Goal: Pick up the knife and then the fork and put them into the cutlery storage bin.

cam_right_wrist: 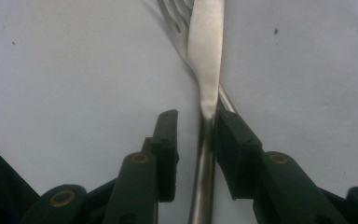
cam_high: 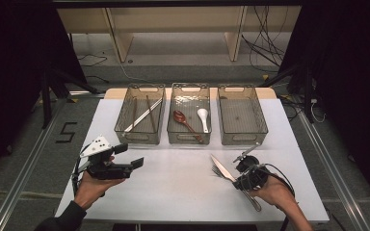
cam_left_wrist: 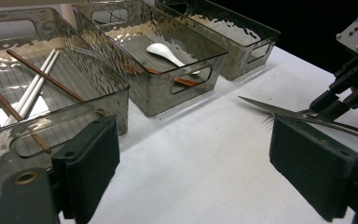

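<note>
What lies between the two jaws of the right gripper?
In the right gripper view, the knife handle runs between the jaws, touching one; a gap remains at the other. A fork lies beneath.

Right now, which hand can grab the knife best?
The right. Its gripper already has the knife handle between its fingers, with one touching it. The left gripper sits open, far across the table.

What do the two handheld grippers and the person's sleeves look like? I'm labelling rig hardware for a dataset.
Both grippers are black, with two flat rectangular jaws on linkages with brass-coloured pivot pins. The left gripper carries a pale grey three-cornered plate dotted with small dark holes. The right gripper trails a black cable. A dark sleeve covers the left forearm; the right forearm is bare.
</note>
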The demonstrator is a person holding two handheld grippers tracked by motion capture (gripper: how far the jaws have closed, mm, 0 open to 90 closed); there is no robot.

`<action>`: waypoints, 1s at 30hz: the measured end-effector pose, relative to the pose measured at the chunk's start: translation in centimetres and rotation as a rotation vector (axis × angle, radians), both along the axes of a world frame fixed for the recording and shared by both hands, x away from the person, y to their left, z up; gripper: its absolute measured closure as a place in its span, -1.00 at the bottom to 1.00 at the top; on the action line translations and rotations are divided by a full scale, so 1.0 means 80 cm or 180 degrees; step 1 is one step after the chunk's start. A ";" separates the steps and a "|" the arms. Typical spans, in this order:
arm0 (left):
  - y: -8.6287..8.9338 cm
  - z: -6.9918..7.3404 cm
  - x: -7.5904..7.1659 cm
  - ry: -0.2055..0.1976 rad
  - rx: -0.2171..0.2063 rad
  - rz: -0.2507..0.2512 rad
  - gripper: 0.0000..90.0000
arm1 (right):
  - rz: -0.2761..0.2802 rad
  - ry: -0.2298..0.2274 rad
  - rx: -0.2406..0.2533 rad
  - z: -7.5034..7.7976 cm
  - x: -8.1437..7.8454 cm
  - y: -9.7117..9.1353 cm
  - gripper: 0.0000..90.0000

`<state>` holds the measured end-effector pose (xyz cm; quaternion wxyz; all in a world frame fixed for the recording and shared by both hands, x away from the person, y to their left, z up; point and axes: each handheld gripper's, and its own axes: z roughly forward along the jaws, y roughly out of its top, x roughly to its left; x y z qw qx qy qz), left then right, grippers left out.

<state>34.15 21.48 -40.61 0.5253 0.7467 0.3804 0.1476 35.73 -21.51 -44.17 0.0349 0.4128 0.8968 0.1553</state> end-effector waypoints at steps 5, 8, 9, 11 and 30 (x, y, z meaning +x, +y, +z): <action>0.000 0.000 0.000 0.0000 0.0003 -0.0004 -0.65 | 0.0013 0.0047 -0.0133 -0.007 0.001 0.002 0.58; -0.001 -0.001 0.000 0.0000 0.0004 -0.0003 -0.65 | 0.0035 0.0045 -0.0205 -0.010 0.001 0.003 0.62; -0.001 -0.001 0.000 0.0001 0.0004 -0.0003 -0.65 | 0.0024 0.0057 -0.0228 -0.010 0.001 0.004 0.63; 0.000 0.000 0.000 0.0000 0.0002 -0.0004 -0.65 | 0.0048 0.0056 -0.0302 -0.013 0.002 0.005 0.63; -0.002 -0.001 0.001 0.0003 0.0007 -0.0013 -0.65 | 0.0179 0.0033 -0.0418 -0.017 0.005 0.010 0.78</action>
